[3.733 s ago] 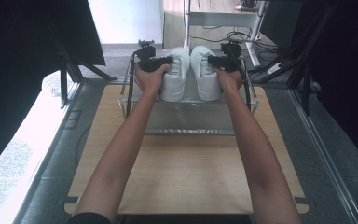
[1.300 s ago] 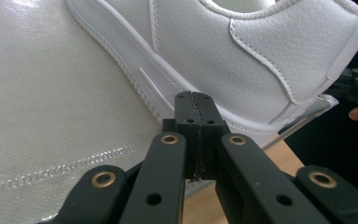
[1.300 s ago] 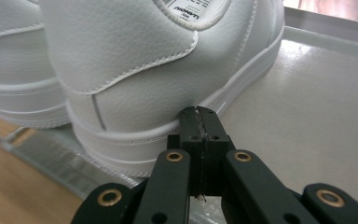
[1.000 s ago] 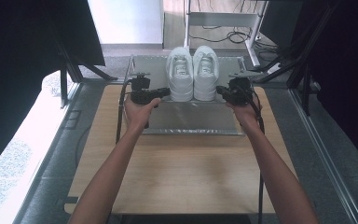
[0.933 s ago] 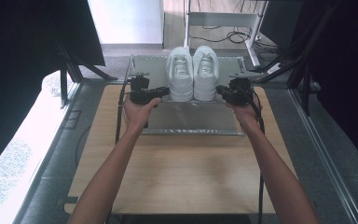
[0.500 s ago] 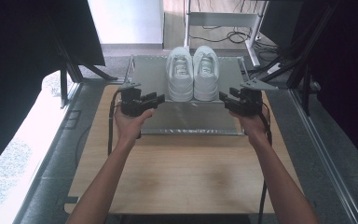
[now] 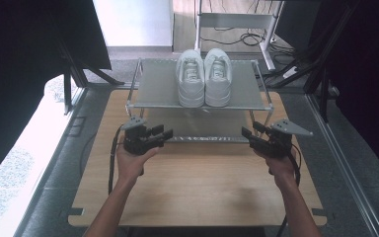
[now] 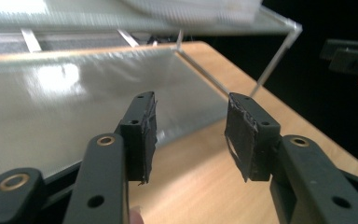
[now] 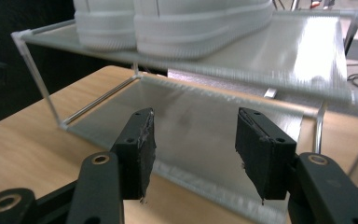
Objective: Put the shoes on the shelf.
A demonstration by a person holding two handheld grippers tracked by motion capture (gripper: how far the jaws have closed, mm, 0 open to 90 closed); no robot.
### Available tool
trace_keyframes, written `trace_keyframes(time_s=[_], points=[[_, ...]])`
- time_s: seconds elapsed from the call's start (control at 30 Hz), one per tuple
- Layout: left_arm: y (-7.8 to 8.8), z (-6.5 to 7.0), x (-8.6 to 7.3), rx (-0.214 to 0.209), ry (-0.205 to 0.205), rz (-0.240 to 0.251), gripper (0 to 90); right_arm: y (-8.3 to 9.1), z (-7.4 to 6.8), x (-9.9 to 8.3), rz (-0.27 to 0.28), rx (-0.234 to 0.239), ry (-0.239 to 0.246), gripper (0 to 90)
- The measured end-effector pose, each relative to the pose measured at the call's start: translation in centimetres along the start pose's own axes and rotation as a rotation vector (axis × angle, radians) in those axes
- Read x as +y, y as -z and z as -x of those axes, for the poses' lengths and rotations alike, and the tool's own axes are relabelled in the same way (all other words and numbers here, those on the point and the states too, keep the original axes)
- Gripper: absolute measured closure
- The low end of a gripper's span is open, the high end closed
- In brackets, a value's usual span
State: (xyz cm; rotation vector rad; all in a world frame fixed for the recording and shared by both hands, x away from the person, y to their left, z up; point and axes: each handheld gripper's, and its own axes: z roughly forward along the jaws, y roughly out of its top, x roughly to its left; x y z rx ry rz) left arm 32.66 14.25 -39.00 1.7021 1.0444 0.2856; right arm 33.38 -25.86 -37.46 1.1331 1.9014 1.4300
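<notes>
Two white sneakers (image 7: 190,79) (image 7: 218,76) stand side by side on the top shelf of a metal two-tier rack (image 7: 153,91), toes toward me. My left gripper (image 7: 165,134) hovers off the rack's front left corner and my right gripper (image 7: 249,133) off its front right corner. Both point inward at the lower shelf (image 7: 202,126). In the left gripper view the left gripper (image 8: 191,116) is open and empty over the lower shelf (image 8: 74,107). In the right gripper view the right gripper (image 9: 193,130) is open and empty below the sneakers (image 9: 200,23). Both sets of jaws have just been opening.
The rack sits at the far end of a wooden table (image 7: 202,182), with bare board between it and me. A white shelf unit (image 7: 237,22) with cables stands on the floor behind. Dark stands and curtains flank both sides.
Both hands drew back from the rack's sides toward me and sank a little. Both grippers went from shut to open. The sneakers stayed on the top shelf.
</notes>
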Motion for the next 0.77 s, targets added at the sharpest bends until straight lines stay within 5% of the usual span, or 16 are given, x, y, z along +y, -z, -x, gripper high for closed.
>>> trace_keyframes(time_s=[0.3, 0.43, 0.77], points=[[1.1, -1.2, -5.4, 0.016, 0.06, -0.032, 50.9, 2.0, 0.7, -5.6, -0.064, 0.015, -0.045, 45.9], [1.1, -1.9, -7.1, 0.019, 0.092, -0.051, 50.6, 1.9, 1.2, -7.8, -0.104, -0.017, -0.085, 42.6], [0.8, -1.5, -7.7, 0.023, 0.077, -0.051, 42.8, 2.6, 1.3, -7.6, -0.053, -0.049, -0.101, 35.5]])
